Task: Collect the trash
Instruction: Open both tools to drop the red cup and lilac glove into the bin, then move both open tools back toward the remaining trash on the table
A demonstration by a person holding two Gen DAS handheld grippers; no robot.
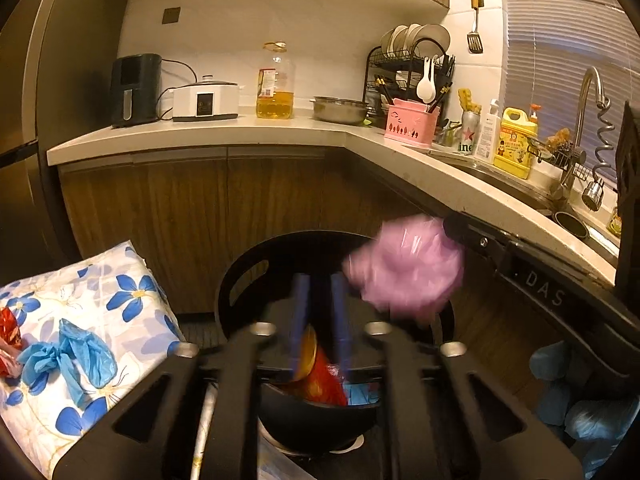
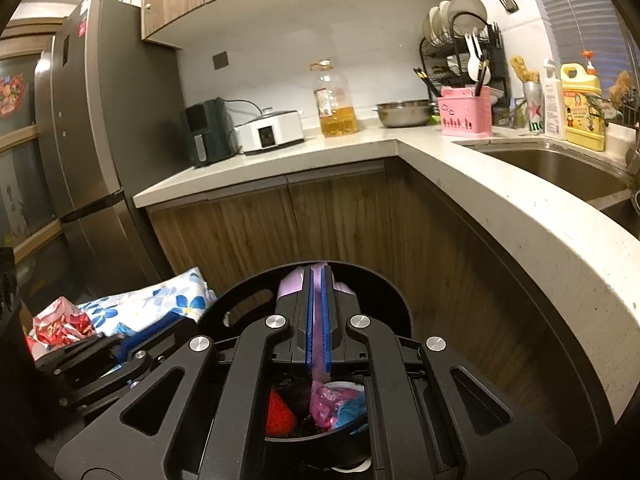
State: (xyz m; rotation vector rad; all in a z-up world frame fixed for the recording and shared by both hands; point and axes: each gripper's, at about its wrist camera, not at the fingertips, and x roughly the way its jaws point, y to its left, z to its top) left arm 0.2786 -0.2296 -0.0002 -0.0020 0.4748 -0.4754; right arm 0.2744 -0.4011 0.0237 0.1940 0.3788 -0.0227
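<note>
My right gripper [image 2: 319,280] is shut on a crumpled pink plastic bag [image 2: 294,285] and holds it above a round black trash bin [image 2: 394,300]. In the left wrist view the same pink bag [image 1: 404,266] hangs blurred from the right gripper's fingers [image 1: 460,228] over the bin [image 1: 240,276]. My left gripper [image 1: 320,280] is open and empty, its blue pads apart above the bin. A red-and-yellow wrapper [image 1: 318,376] and blue scraps lie in the bin. Blue plastic gloves [image 1: 68,354] and a red wrapper [image 1: 8,332] lie on a floral cloth [image 1: 100,312] to the left.
An L-shaped white counter [image 2: 440,168] wraps behind and to the right of the bin, over wooden cabinets. It carries an air fryer [image 1: 134,90], a cooker, an oil bottle [image 1: 276,84], a steel bowl, a pink caddy and a sink [image 2: 560,168]. A fridge [image 2: 84,140] stands left.
</note>
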